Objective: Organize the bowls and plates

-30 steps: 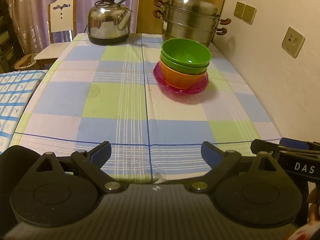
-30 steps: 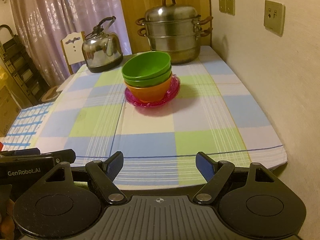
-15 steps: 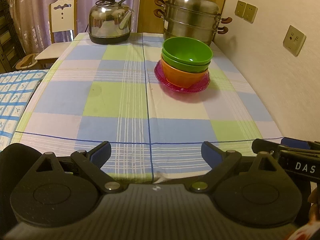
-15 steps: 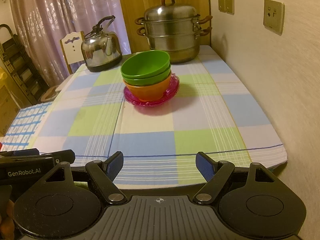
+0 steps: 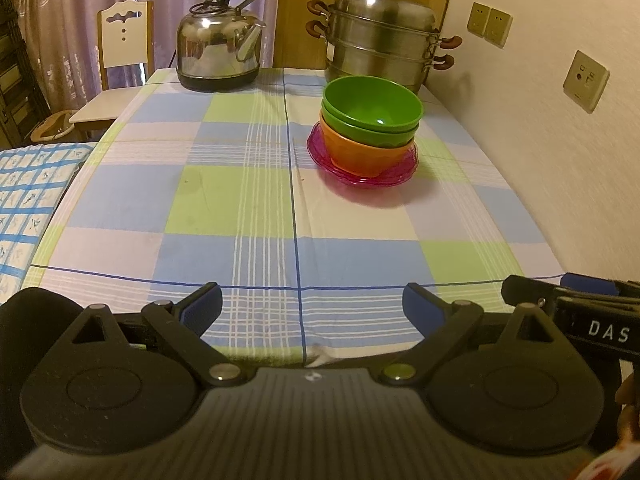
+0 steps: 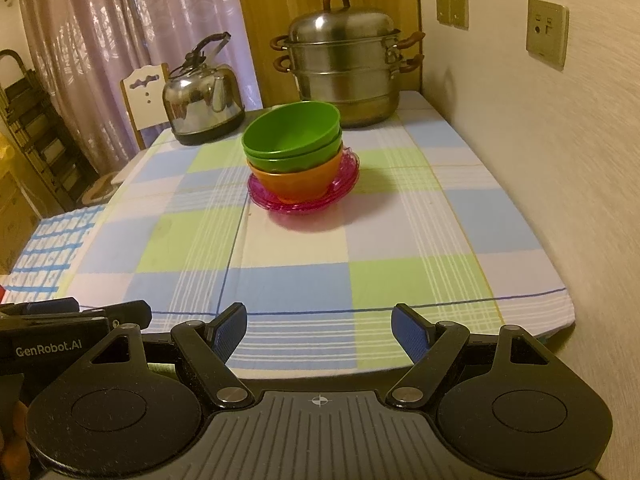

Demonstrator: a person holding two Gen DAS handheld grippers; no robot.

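Yellow bag (image 6: 5, 156) only right view

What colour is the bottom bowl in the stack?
Orange: the bottom bowl sits under two green ones, clearest in the right wrist view.

A home dining corner: a table (image 5: 248, 208) under a checked cloth stands against a papered wall (image 6: 560, 160) with sockets (image 6: 547, 33). A steel kettle (image 5: 218, 56) and tiered steamer pot (image 5: 380, 36) sit at its far end, with a wooden chair (image 5: 125, 34) and lace curtains (image 6: 100, 40) behind.
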